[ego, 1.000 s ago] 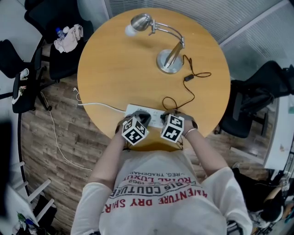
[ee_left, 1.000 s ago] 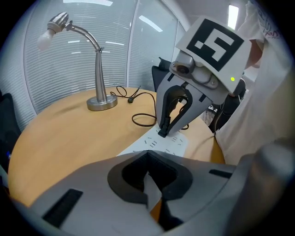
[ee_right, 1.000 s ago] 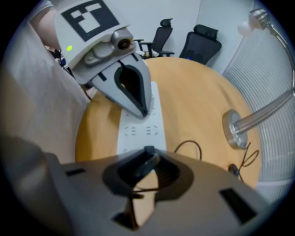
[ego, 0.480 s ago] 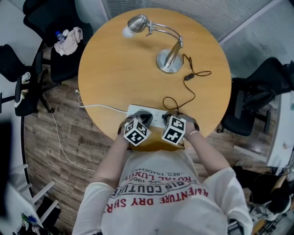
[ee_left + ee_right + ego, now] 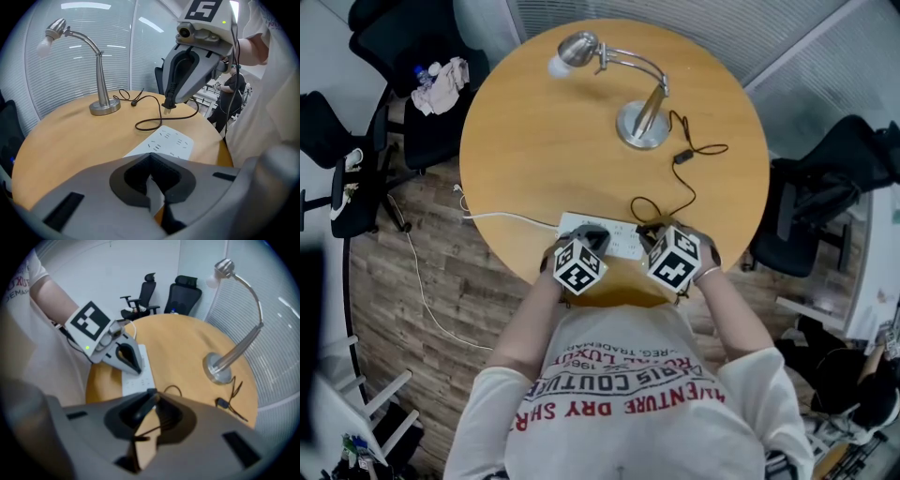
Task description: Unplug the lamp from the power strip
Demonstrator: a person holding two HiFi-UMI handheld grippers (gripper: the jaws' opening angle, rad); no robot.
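Note:
A silver gooseneck lamp (image 5: 642, 122) stands at the far side of the round wooden table (image 5: 534, 141). Its dark cord (image 5: 689, 183) runs back to the near edge. A white power strip (image 5: 619, 242) lies there. My right gripper (image 5: 168, 104) is shut on the lamp's plug (image 5: 167, 101), which hangs just above the strip (image 5: 168, 143) with its prongs bare. My left gripper (image 5: 132, 369) is shut, and its tips rest on the strip's top near the left end.
The strip's white cable (image 5: 502, 217) runs off the table's left edge to the wooden floor. Black office chairs stand at the left (image 5: 431, 103) and the right (image 5: 825, 206). An inline switch (image 5: 683, 157) sits on the cord beside the lamp base.
My right gripper has shifted right and lifted off the strip with the plug in it. The left gripper has stayed on the strip.

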